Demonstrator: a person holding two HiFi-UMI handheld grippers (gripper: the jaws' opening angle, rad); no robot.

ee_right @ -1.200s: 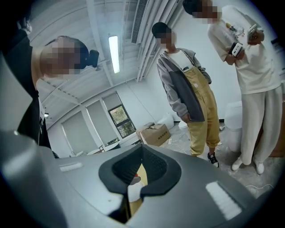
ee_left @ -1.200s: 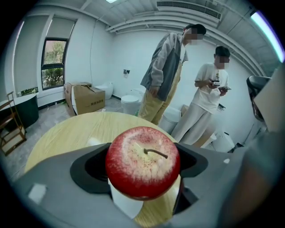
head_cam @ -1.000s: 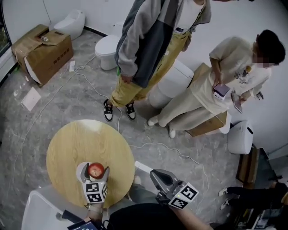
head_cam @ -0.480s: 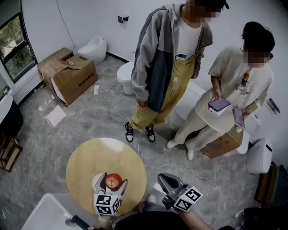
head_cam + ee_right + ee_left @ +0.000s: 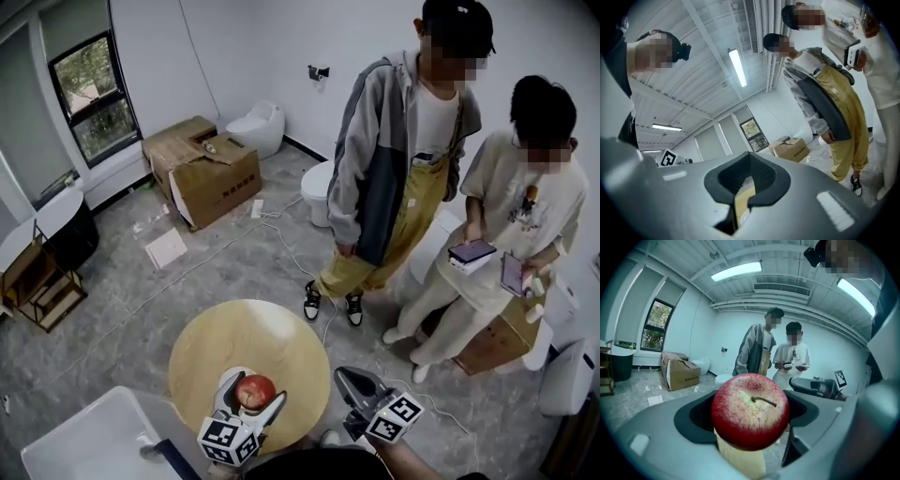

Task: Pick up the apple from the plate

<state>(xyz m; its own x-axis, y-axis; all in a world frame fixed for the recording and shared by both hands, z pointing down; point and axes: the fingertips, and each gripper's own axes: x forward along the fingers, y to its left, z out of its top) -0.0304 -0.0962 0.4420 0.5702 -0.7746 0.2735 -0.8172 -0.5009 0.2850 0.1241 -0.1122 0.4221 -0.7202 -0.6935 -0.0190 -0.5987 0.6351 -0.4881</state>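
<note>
A red apple sits between the jaws of my left gripper, which is shut on it and holds it above the round wooden table. The rim of a white plate shows just behind the apple. In the left gripper view the apple fills the middle, stem toward the camera, with the table top below it. My right gripper hangs off the table's right edge. In the right gripper view its jaws stand together, and my right gripper holds nothing.
Two people stand beyond the table, one holding a phone. A cardboard box, toilets and cables lie on the floor behind. A white tub sits at the near left.
My left gripper has risen with the apple in it, off the plate. The head view has tipped upward, so more of the room shows. The right gripper has lifted slightly.
</note>
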